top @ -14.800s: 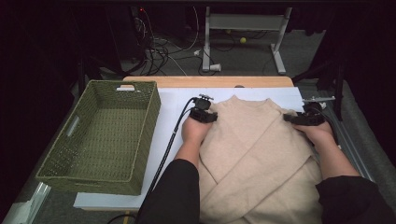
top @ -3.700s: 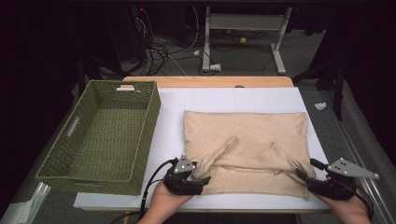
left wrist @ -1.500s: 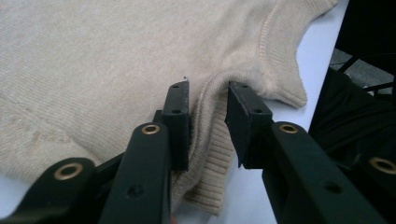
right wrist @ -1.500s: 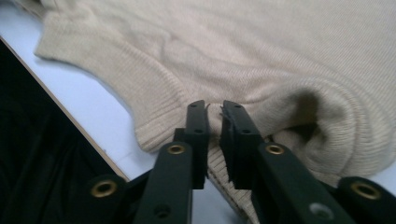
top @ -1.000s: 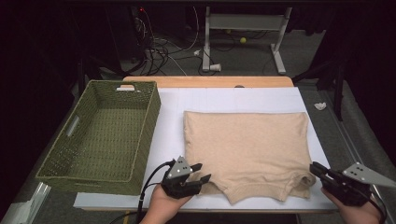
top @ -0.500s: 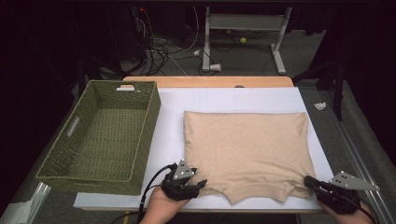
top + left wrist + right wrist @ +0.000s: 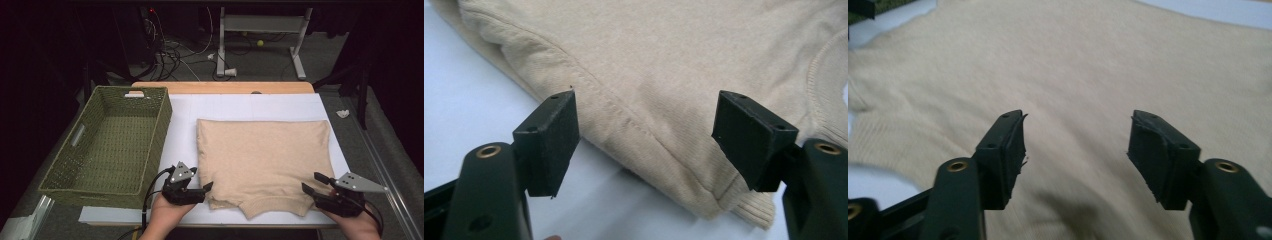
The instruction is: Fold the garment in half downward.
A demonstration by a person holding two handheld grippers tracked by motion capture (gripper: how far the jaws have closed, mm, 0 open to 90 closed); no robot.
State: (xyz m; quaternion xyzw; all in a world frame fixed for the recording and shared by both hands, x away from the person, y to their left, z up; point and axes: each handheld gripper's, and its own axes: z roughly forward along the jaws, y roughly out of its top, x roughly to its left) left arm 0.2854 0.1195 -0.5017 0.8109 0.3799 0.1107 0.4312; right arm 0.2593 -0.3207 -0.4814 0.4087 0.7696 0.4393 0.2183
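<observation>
No readable text, labels, brands, numbers or signs anywhere

High view: fixed above the near edge, looking forward and down over the whole tabletop (image 7: 180, 107), floor and stand legs beyond. Wide, distant framing; green basket (image 7: 107, 145) at left, folded beige sweater (image 7: 262, 160) at centre-right.

Left gripper view: mounted on the left tongs (image 7: 202, 189), close and low, aimed along the jaws at the sweater's near-left hem (image 7: 704, 190) over white cover.

Right gripper view: mounted on the right tongs (image 7: 312, 185), equally close, aimed across the sweater's surface (image 7: 1088, 75) toward the far side.

Shared by all three: the sweater's near edge.
</observation>
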